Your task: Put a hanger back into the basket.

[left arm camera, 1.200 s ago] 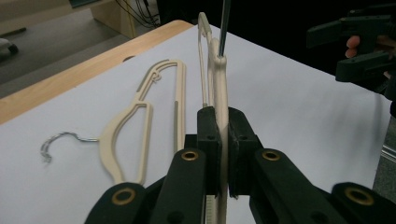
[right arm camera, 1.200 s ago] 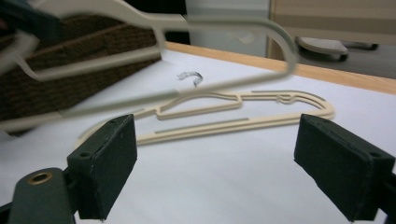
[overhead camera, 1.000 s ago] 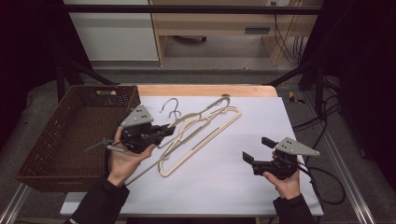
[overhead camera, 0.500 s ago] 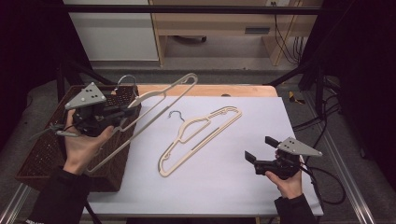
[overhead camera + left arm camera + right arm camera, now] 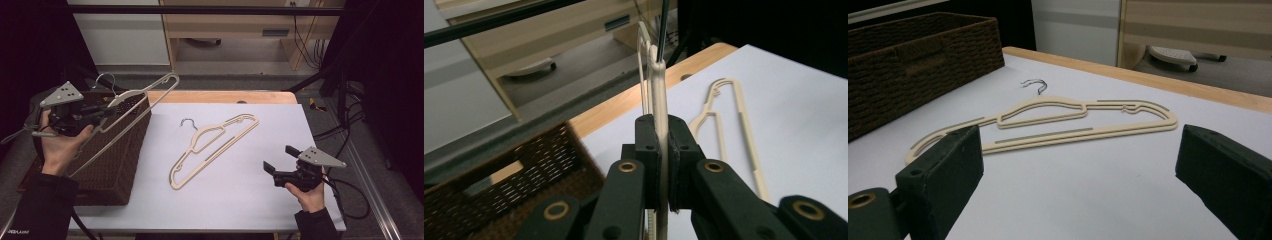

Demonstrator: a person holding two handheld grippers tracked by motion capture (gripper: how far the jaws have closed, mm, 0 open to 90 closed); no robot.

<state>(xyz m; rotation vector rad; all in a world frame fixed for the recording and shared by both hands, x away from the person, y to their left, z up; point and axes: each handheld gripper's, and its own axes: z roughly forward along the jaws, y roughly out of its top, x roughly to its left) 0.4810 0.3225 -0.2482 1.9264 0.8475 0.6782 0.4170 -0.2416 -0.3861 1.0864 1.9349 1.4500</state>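
Above the basket [image 5: 107, 155], the left claw [image 5: 102, 114] is clenched on a hanger [image 5: 135, 107] whose long side slants across the basket, while the right claw [image 5: 276, 165] rests released.

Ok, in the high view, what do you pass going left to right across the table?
Left gripper holding a hanger above the basket → hanger on the table → right gripper.

basket [image 5: 115, 165]: table's left edge | flat hanger [image 5: 215, 147]: mid-table, right of basket
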